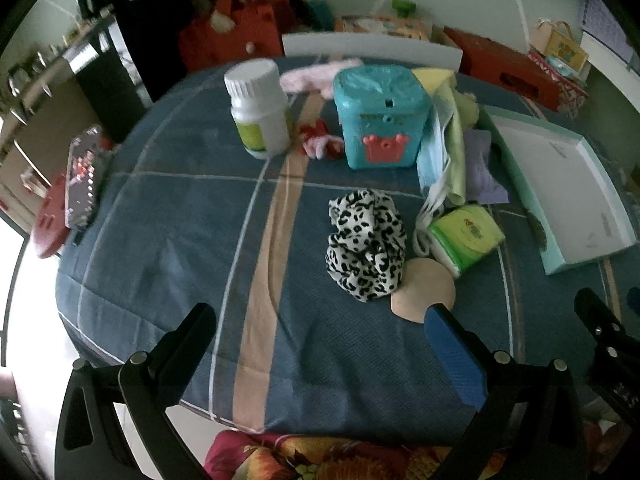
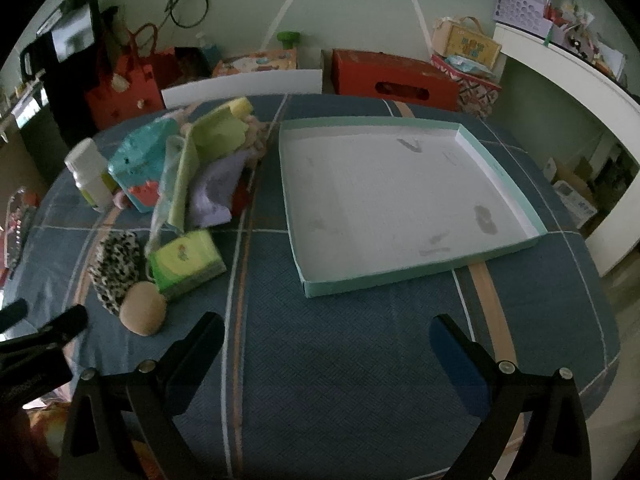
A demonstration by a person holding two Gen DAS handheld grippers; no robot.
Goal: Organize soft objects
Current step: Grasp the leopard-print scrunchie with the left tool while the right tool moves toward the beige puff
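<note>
I see the leopard-print scrunchie (image 1: 366, 246) lying crumpled on the blue checked tablecloth (image 1: 180, 220), touching a round beige powder puff (image 1: 426, 286) on its near side, with a green tissue pack (image 1: 466, 238) just beside it. Behind these stand a white pill bottle (image 1: 260, 108) and a teal box (image 1: 378, 114), against which yellow and lilac cloths (image 1: 454, 140) lean, and the shallow mint-edged tray (image 2: 400, 276) lies apart toward the right. My left gripper (image 1: 320, 324) and right gripper (image 2: 326, 334) both hang above the cloth with fingers spread wide, holding nothing.
</note>
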